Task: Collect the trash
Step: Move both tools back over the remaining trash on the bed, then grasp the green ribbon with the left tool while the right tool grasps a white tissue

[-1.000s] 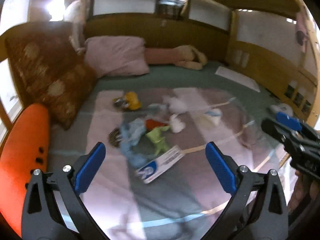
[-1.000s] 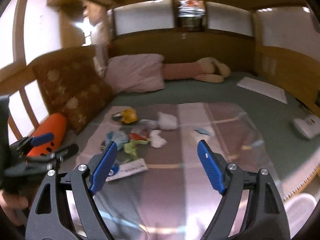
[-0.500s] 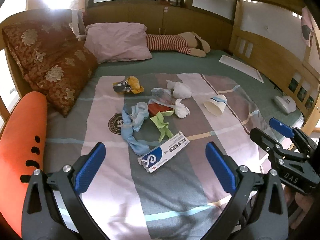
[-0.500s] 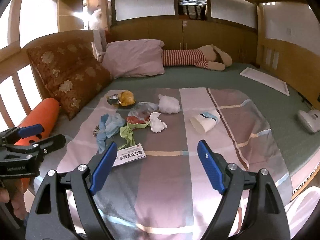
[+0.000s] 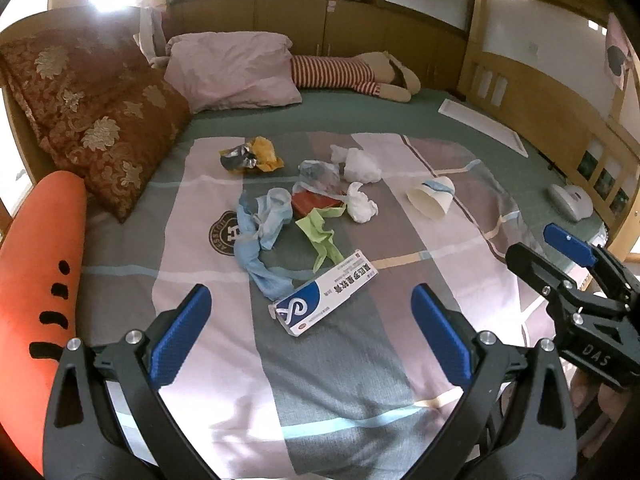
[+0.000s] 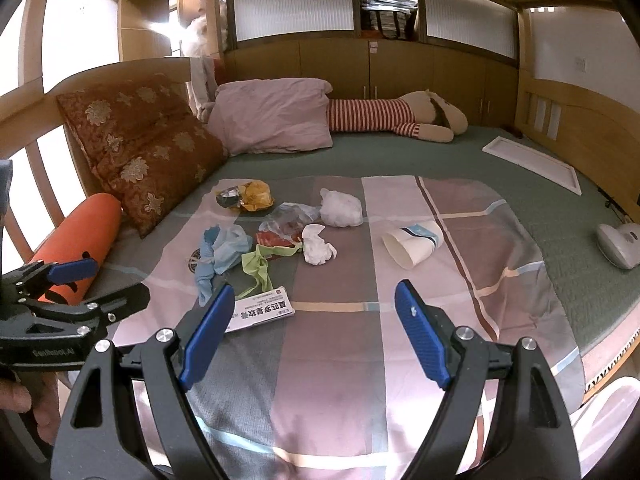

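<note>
Steadied and sharper than a second ago, nearer the bed (image 5: 400, 128). Still the approach: left gripper (image 5: 310, 330) and right gripper (image 6: 314, 332) both released, empty. Trash (image 5: 308, 216) heaped mid-blanket; next, reaching for the near medicine box (image 5: 326, 292).

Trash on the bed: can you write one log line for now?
left gripper: open | right gripper: open | trash: untouched on blanket

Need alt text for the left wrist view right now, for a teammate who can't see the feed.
The open left gripper hovers over a striped bedspread strewn with trash: a blue-and-white box nearest, then blue masks, a green scrap, crumpled tissues and a tipped paper cup. The right gripper shows at the right edge, empty.
</note>
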### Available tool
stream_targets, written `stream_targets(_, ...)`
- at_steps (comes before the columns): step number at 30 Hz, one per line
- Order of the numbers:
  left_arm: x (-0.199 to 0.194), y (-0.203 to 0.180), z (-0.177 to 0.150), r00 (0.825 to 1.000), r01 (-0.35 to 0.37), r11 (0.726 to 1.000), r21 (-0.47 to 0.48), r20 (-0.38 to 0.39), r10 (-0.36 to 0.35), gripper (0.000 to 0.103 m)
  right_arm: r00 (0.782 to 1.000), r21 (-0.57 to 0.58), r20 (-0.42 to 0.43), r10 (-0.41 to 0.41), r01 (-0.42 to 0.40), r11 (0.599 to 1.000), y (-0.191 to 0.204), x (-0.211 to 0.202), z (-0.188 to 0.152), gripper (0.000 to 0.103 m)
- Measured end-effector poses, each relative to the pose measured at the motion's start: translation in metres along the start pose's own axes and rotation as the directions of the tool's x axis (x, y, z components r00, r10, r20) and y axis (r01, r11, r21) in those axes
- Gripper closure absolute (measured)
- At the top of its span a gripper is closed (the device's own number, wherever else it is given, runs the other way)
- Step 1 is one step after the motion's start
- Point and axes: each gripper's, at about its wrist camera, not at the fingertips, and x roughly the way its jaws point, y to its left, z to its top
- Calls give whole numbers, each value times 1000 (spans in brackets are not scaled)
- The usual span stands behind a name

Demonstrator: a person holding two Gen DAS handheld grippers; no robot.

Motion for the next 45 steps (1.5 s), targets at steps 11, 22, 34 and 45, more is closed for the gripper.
stream_targets(11,109,1,34,983,25,993,-114,-180,-45,18,988,-25,-150,28,-32,999,-11,108,36,22)
stream_targets(22,227,-2,49,941,15,983,-181,-329,-75,61,966,24,-256,28,-23,999,-38,196,32,28)
stream_targets(34,71,18,72,999,36,988,-149,-34,-41,83,932,-142,-361,16,-72,987,3,292,22,69)
stream_targets(45,-16,14,61,991,30,997,-66,129,-22,82,962,-71,-270,47,-68,995,-15,193,51,82)
